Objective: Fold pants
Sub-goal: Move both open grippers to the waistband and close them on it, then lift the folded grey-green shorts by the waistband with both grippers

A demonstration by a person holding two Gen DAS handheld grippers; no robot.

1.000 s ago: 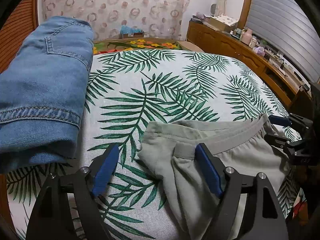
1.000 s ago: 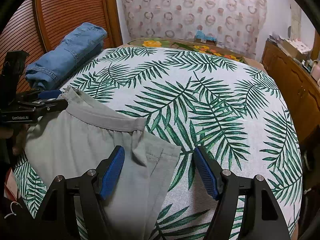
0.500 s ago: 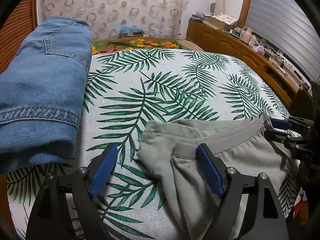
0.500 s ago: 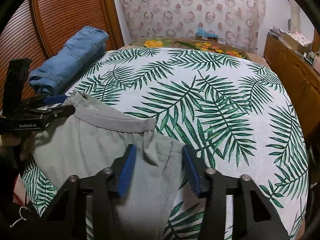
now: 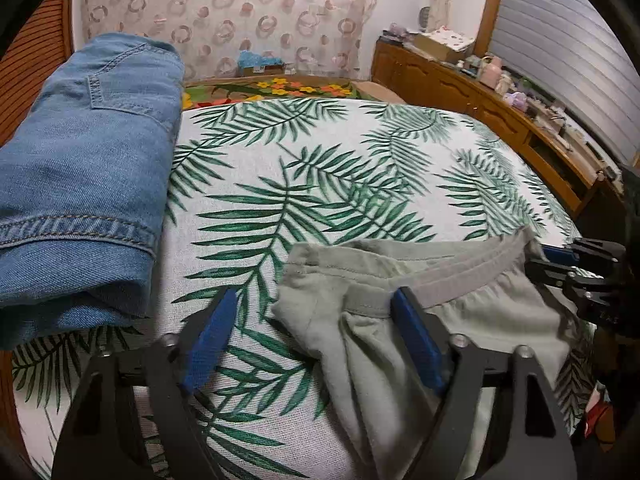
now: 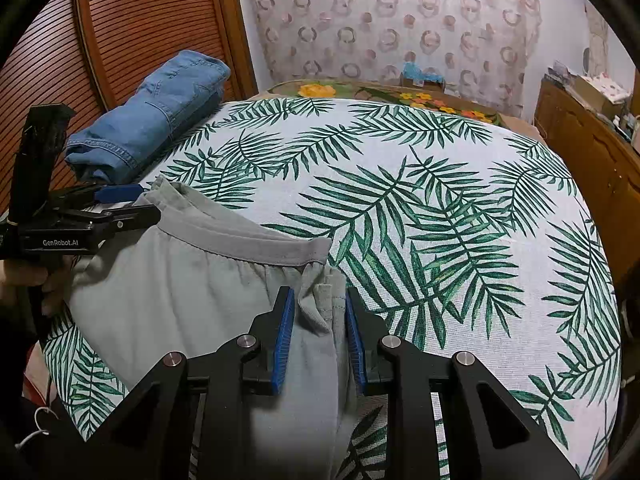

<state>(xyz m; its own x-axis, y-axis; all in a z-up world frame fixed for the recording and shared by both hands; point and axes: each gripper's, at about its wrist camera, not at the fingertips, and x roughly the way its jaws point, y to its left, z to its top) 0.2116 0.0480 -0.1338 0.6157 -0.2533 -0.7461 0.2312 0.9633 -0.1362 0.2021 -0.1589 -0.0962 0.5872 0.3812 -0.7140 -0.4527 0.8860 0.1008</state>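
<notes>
Grey pants [image 5: 460,320] [image 6: 168,304] lie at the near edge of the bed, waistband toward the far side. In the left wrist view my left gripper [image 5: 316,296] straddles the waistband's left corner. Its jaws are closing: the right pad [image 5: 416,340] rests on the cloth and the left pad is over bare bedspread. In the right wrist view my right gripper [image 6: 318,294] is closing on the waistband's right corner, and the cloth bunches up between its pads. Each gripper also shows in the other view: the left gripper [image 6: 132,204] and the right gripper [image 5: 568,268].
Folded blue jeans [image 5: 88,184] [image 6: 160,120] lie along the left side of the palm-leaf bedspread [image 5: 320,168] [image 6: 440,200]. A slatted wooden door [image 6: 120,40] stands behind them. A cluttered wooden dresser [image 5: 480,96] runs along the right. A hand [image 6: 24,276] holds the left gripper.
The right jaws have come in from wide apart onto the pants' corner, gathering the cloth into a ridge. The left jaws have narrowed a little. Neither hand has shifted.
</notes>
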